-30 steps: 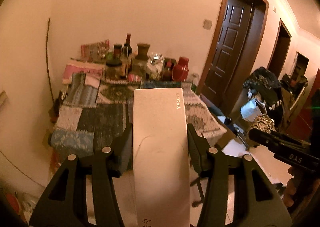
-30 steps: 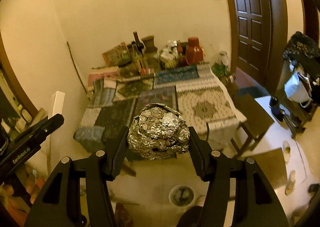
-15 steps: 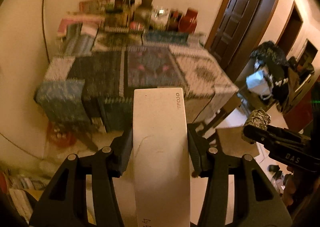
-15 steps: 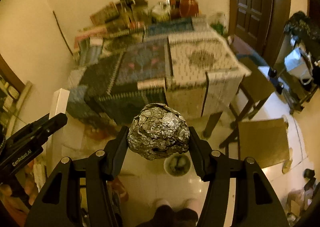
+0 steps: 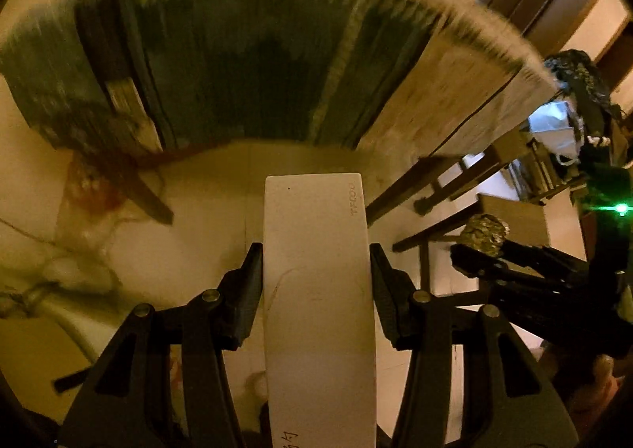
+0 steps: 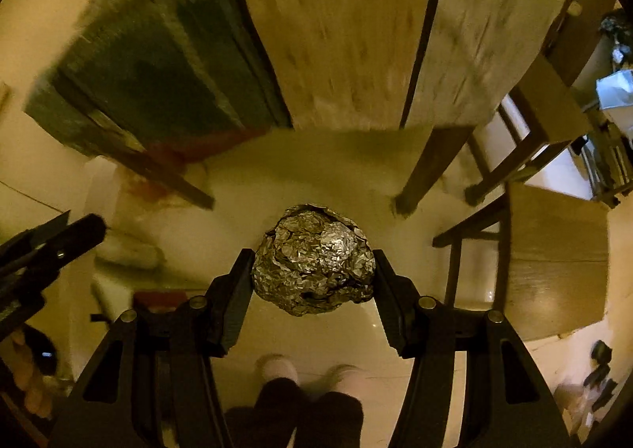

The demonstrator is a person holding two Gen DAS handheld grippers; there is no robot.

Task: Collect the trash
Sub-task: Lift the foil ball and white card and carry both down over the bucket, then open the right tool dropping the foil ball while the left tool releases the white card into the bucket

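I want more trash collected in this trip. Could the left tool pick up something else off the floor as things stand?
Probably not: the left tool is already shut on the white box, which fills the gap between its jaws.

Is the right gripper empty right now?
No, the right gripper is clamped on a crumpled foil ball between its fingers.

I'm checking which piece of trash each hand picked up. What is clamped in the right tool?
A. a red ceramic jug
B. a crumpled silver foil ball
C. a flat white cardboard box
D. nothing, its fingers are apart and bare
B: in the right wrist view the crumpled silver foil ball sits pinched in the right tool, while the flat white cardboard box is in the left tool.
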